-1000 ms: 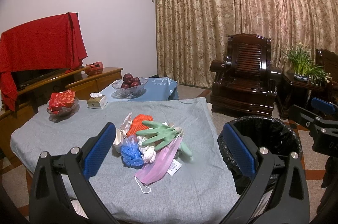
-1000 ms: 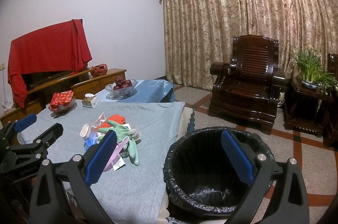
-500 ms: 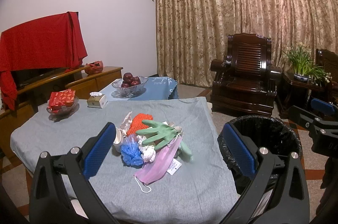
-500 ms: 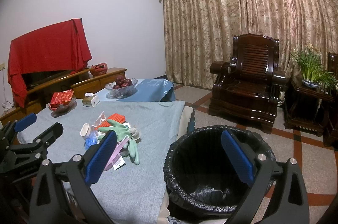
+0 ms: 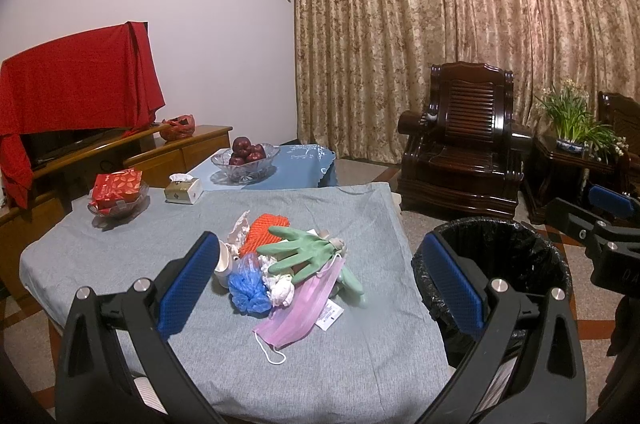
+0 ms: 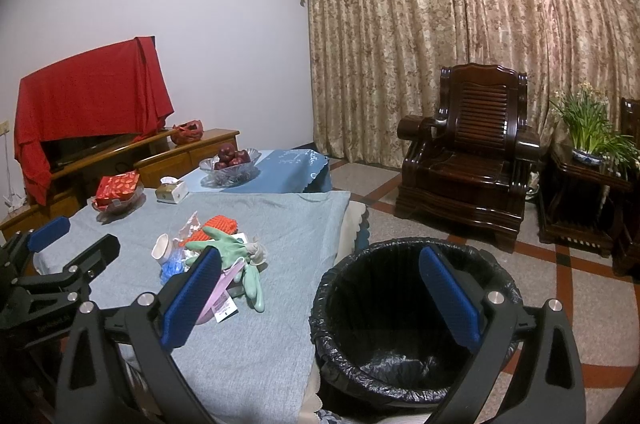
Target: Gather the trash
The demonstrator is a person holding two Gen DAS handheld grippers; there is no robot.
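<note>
A heap of trash lies mid-table on the grey cloth [image 5: 120,244]: a green rubber glove [image 5: 308,254], a pink face mask [image 5: 302,320], a blue crumpled bag [image 5: 246,290], an orange net [image 5: 266,230], white paper wads and a small white cup [image 5: 223,262]. My left gripper [image 5: 320,288] hovers open over the near side of the heap, holding nothing. A bin with a black liner [image 6: 408,308] stands on the floor at the table's right edge. My right gripper [image 6: 320,298] hangs open above the bin's near rim, empty. The glove [image 6: 224,248] shows left of it.
At the table's far left stand a glass dish with a red box [image 5: 116,189] and a tissue box [image 5: 184,189]. A fruit bowl [image 5: 246,159] sits on a blue-covered table behind. A dark wooden armchair [image 5: 464,139] and a plant stand [image 5: 576,151] fill the right.
Both views have barely shifted; the grippers stay open and the trash heap has not moved.
</note>
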